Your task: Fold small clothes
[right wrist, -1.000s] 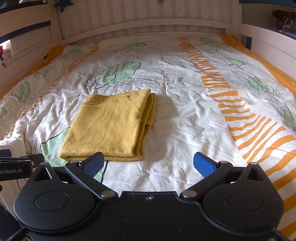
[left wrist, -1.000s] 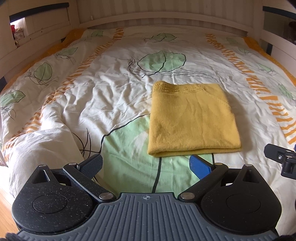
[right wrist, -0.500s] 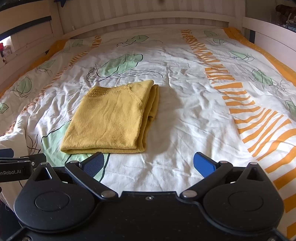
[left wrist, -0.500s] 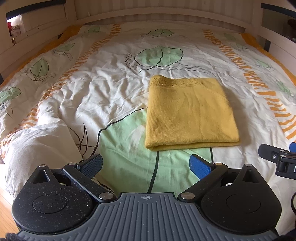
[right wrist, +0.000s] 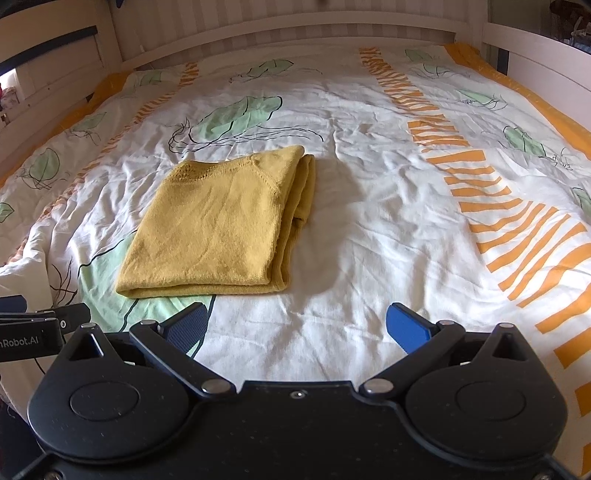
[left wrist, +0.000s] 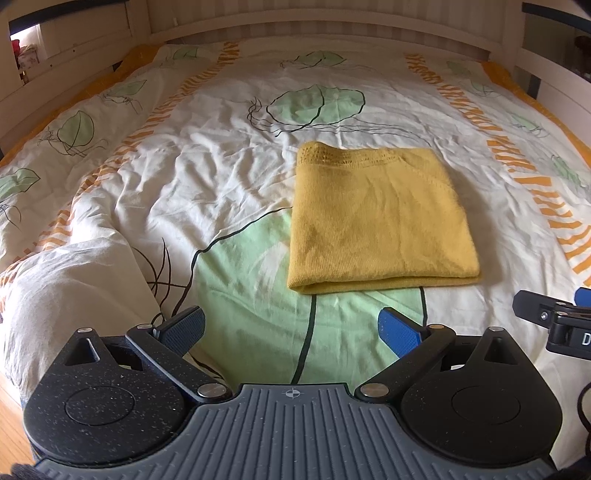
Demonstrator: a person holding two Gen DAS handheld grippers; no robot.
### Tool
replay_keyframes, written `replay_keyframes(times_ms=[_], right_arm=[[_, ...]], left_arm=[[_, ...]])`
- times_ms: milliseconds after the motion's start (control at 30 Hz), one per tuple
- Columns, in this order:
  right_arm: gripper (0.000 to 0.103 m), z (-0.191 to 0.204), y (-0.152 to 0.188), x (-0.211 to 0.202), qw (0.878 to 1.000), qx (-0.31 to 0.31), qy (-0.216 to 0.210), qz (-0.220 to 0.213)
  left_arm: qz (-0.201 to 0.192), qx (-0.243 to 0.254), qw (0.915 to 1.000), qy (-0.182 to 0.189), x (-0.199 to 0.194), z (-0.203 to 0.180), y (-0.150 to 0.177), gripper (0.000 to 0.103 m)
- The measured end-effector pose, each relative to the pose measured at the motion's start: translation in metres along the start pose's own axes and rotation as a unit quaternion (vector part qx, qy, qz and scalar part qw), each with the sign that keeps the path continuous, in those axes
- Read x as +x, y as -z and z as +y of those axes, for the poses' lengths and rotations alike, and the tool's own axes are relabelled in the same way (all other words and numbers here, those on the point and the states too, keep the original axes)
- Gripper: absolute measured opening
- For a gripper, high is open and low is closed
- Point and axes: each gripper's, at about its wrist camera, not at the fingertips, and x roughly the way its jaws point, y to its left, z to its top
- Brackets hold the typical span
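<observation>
A yellow knitted garment (left wrist: pixel 380 218) lies folded into a neat rectangle on the bed, its lace collar edge at the far side. In the right wrist view the same garment (right wrist: pixel 221 225) sits left of centre, with stacked layers showing along its right edge. My left gripper (left wrist: pixel 291 328) is open, held back from the garment's near fold and nothing lies between its blue pads. My right gripper (right wrist: pixel 297 328) is also open and empty, short of the garment's near right corner. Each gripper shows at the edge of the other's view.
The bed carries a crumpled white duvet (left wrist: pixel 207 177) printed with green leaves and orange stripes. A pale wooden frame (right wrist: pixel 288 33) rails in the far end and both sides. A loose bulge of duvet (left wrist: pixel 74 280) hangs at the near left corner over wooden floor.
Both cameras have drawn slightly back and tilted, so the folded garment sits a little higher in each view. The garment itself has not moved, and both grippers stay open.
</observation>
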Motion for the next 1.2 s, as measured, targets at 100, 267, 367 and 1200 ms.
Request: replay_keyframes(times_ms=[100, 267, 367, 1200], right_arm=[[0.103, 0.0002, 0.0004, 0.001, 1.0, 0.001, 0.0, 0.002], [0.102, 0.0006, 0.0009, 0.003, 1.0, 0.001, -0.002, 0.005], [0.102, 0.0012, 0.001, 0.0039, 1.0, 0.002, -0.003, 0.006], [0.102, 0.0032, 0.0003, 0.0087, 1.0, 0.004, -0.005, 0.008]], left_arm=[[0.0, 0.0, 1.0, 0.0, 0.0002, -0.0001, -0.0001, 0.101], [0.002, -0.001, 1.0, 0.0, 0.001, -0.0003, 0.0003, 0.101], [0.003, -0.001, 1.0, 0.001, 0.0018, -0.0004, 0.0012, 0.101], [0.006, 0.001, 1.0, 0.004, 0.0039, -0.0019, -0.0009, 0.101]])
